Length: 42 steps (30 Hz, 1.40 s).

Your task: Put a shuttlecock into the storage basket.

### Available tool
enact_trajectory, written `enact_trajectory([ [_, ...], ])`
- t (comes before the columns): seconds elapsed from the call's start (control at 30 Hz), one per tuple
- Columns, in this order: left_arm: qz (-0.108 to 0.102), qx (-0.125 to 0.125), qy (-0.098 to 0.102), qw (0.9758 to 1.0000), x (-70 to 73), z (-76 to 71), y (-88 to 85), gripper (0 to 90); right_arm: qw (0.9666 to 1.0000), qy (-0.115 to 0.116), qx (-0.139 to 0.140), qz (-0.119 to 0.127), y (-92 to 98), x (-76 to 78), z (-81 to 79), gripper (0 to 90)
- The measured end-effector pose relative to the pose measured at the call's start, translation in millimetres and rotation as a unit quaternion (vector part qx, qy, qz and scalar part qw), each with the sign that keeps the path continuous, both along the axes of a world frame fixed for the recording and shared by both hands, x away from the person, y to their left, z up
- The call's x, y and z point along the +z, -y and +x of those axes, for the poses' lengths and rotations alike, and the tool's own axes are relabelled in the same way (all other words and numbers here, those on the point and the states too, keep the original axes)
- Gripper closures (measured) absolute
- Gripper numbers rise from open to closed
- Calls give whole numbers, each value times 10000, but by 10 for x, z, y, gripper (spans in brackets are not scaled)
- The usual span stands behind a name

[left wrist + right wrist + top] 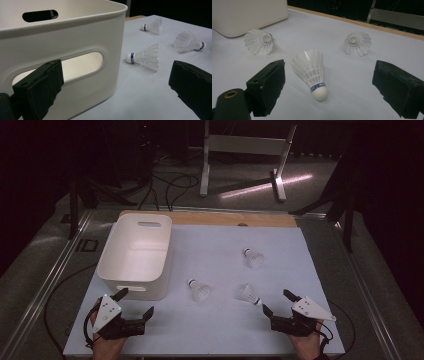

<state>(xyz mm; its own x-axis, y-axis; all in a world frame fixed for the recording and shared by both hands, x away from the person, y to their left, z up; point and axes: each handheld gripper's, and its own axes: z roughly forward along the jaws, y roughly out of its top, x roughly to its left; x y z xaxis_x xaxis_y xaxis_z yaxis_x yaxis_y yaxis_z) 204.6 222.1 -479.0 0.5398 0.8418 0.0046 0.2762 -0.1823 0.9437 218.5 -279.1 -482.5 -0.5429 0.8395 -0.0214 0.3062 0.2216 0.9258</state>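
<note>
While my right gripper (278, 303) gapes at 1 white feathered shuttlecock (312, 70), apparently untouched, my left gripper (136, 302) hangs open beside the white plastic tub (131, 281).

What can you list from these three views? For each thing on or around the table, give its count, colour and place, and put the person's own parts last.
Shuttlecocks: three, white with a blue band at the cork, lying apart on the table right of the bin: nearest the bin, far one, nearest the right gripper.
Bin: one, white, with handle slots, on the table's left half, nothing seen inside.
Table: one, pale blue-grey top with a wooden strip along the far edge.
Stand: one, white frame, on the floor beyond the table.
Cables: several, black, on the floor behind the table.
Left gripper: one, black, open, by the bin's near wall.
Right gripper: one, black, open, beside the nearest shuttlecock.
Hands: two, at the near edge.
</note>
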Motion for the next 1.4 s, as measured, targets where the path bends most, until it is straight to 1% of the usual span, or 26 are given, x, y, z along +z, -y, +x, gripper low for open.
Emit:
enact_trajectory([
  [0.6,-5,19,15,10000,-4,5,14,1,9998,-143,-151,63,35,7,53,109],
  [0.77,25,4,18,10000,-8,3,25,1,9997,-181,-166,82,39,17,67,109],
  [0.93,42,18,23,10000,-15,5,39,4,9994,-263,-239,13,5,52,105,108],
  [1.07,60,26,10,10000,-20,4,39,4,9991,-307,-290,15,11,83,139,109],
  [1.4,32,40,-5,10000,-29,5,41,5,9989,-346,-290,-150,-45,121,190,109],
])
